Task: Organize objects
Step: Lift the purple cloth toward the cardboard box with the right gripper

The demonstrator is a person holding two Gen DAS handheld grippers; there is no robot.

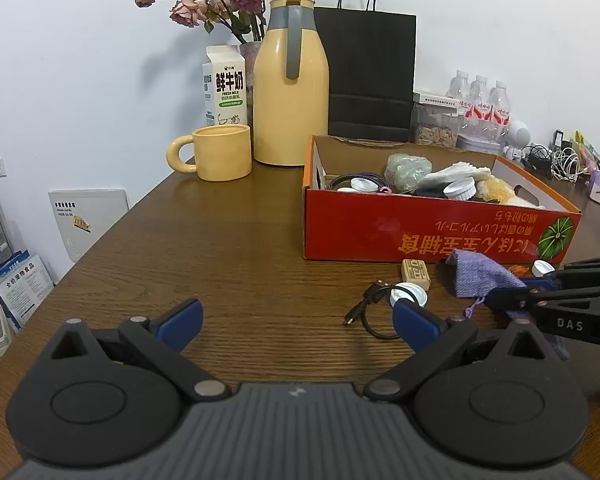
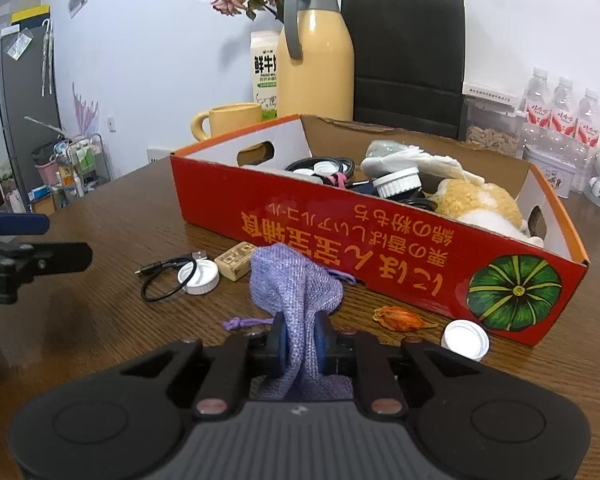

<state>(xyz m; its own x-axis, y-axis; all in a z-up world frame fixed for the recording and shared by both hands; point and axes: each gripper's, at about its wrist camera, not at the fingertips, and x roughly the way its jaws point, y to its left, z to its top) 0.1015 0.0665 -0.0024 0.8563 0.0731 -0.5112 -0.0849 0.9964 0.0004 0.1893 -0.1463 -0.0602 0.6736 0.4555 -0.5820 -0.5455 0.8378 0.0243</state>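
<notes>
right fingers clamped on purple pouch, just off counter. left fingers spread wide, holding nothing. next, probably: lift over red box wall, then release.

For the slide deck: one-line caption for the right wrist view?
Right hand-held gripper shut on purple knit pouch before the red cardboard box; white cap and cable on the table.

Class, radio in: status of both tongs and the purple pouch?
Right tongs shut on pouch, still outside the box. Left tongs open, empty. Box wall ahead; cable, caps beside.
</notes>
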